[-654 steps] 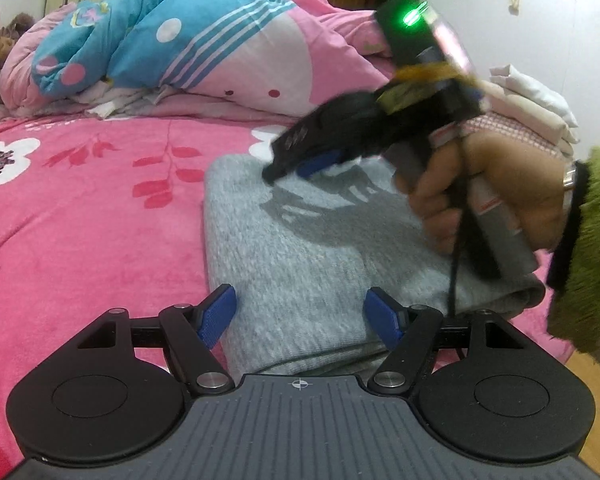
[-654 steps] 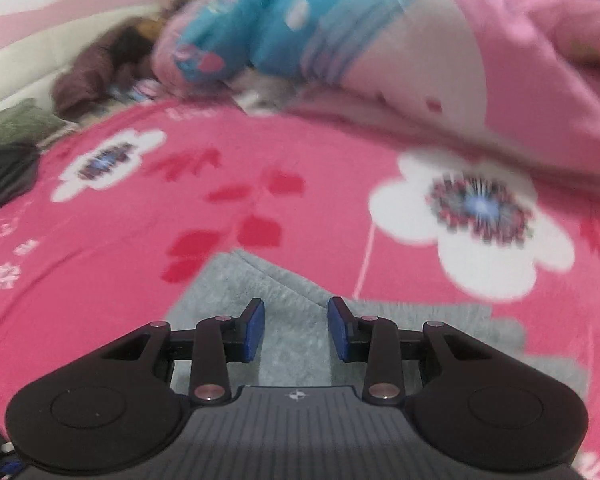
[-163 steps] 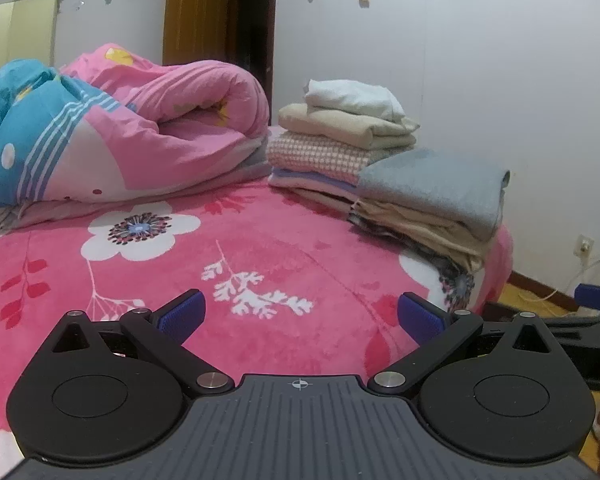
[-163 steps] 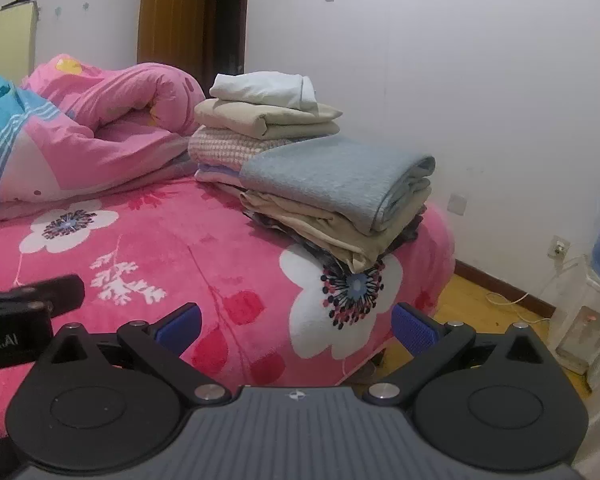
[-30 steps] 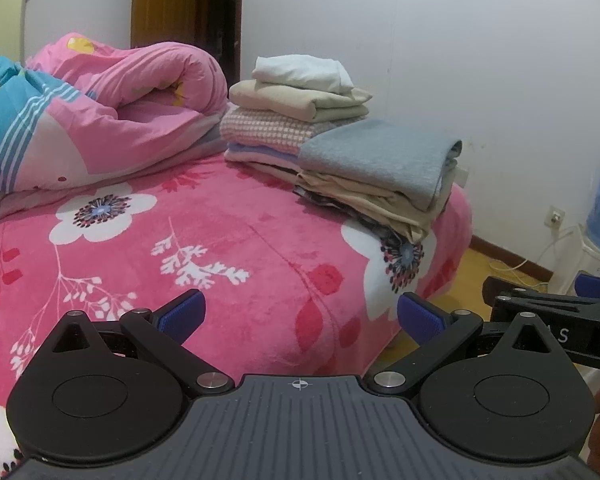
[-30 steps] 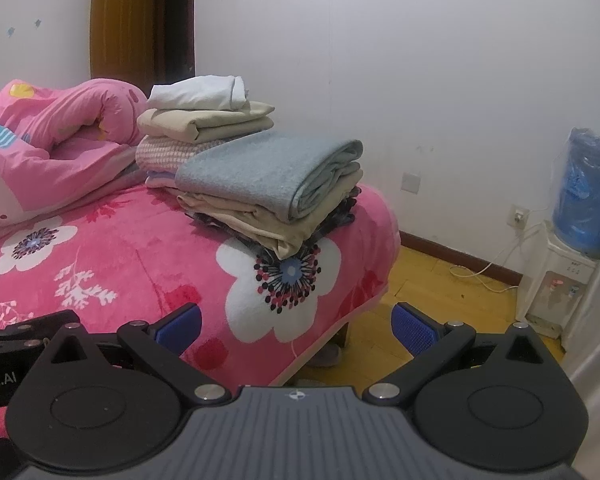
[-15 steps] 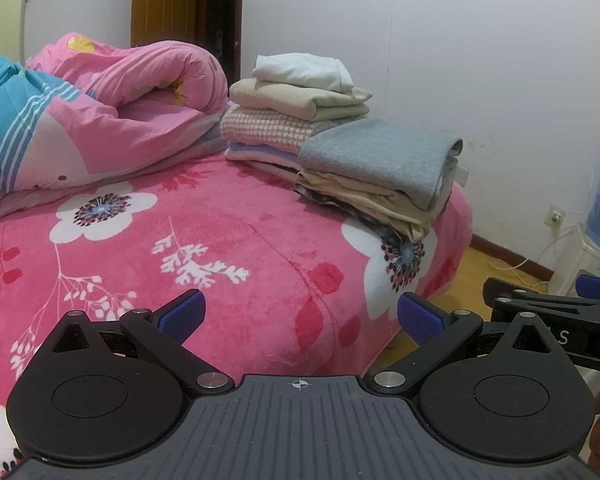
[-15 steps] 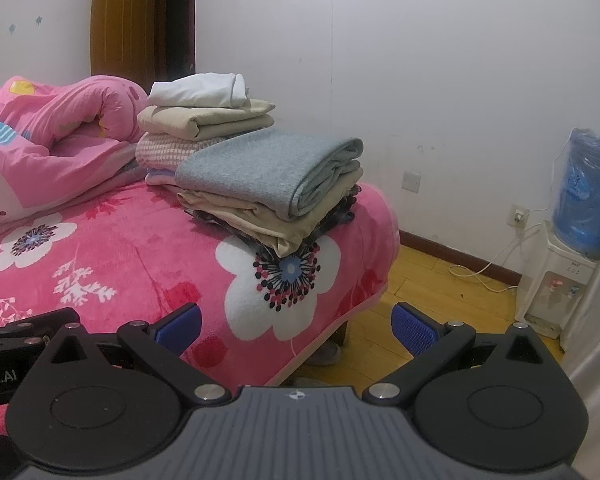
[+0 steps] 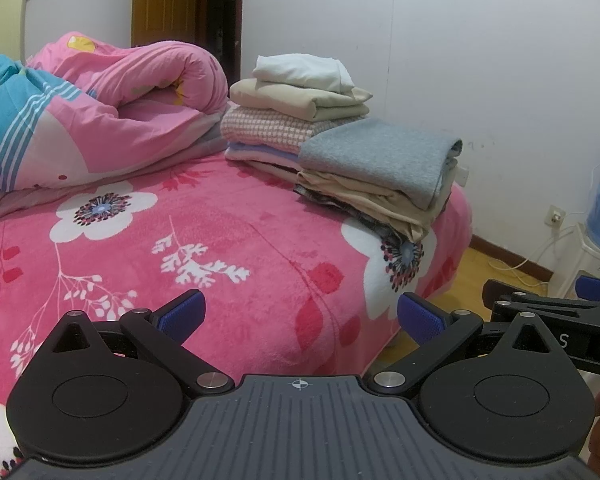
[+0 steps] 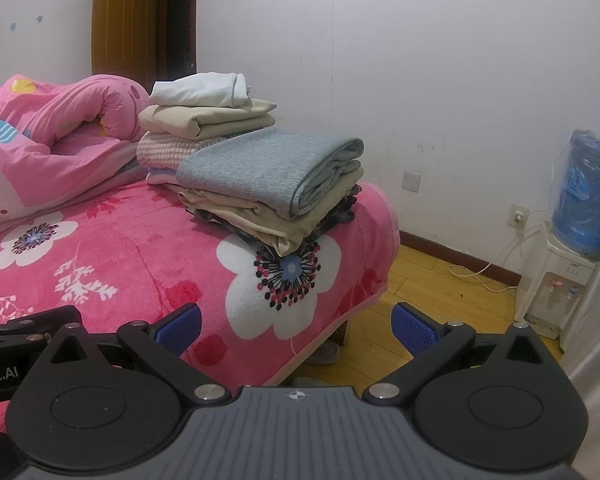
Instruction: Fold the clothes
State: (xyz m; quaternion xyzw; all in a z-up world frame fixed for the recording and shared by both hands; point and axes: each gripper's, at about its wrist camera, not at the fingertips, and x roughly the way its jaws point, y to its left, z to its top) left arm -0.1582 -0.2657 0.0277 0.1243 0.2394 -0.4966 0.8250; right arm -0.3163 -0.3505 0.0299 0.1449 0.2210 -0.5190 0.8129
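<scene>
**Both tools idle above bed edge, folded stacks at far corner**

Left tool (image 9: 298, 314): blue pads spread wide, nothing between them. Right tool (image 10: 296, 322): same, pads well apart and empty. Each tool shows at the edge of the other's view (right one at the far right of the left view, left one at the far left of the right view).

Grey folded garment (image 10: 268, 170) lies on top of a low stack of beige and dark patterned folded pieces (image 10: 268, 224), at the bed corner nearest the wall. Just behind it, touching, stands a taller stack (image 9: 292, 120): white piece on top, beige under it, pink checked, then pale purple.

Nothing stands between the tools and the stacks; only open blanket.

Around: rolled pink and blue quilt (image 9: 100, 108) heaped at the far left of the bed. Bed covered by a pink floral blanket (image 9: 220, 240). Wooden floor (image 10: 428, 292) to the right, white cable trailing across it to a wall socket. Water dispenser (image 10: 576, 240) with blue bottle at the right wall. Brown door (image 10: 124, 28) behind the quilt; walls plain white.
</scene>
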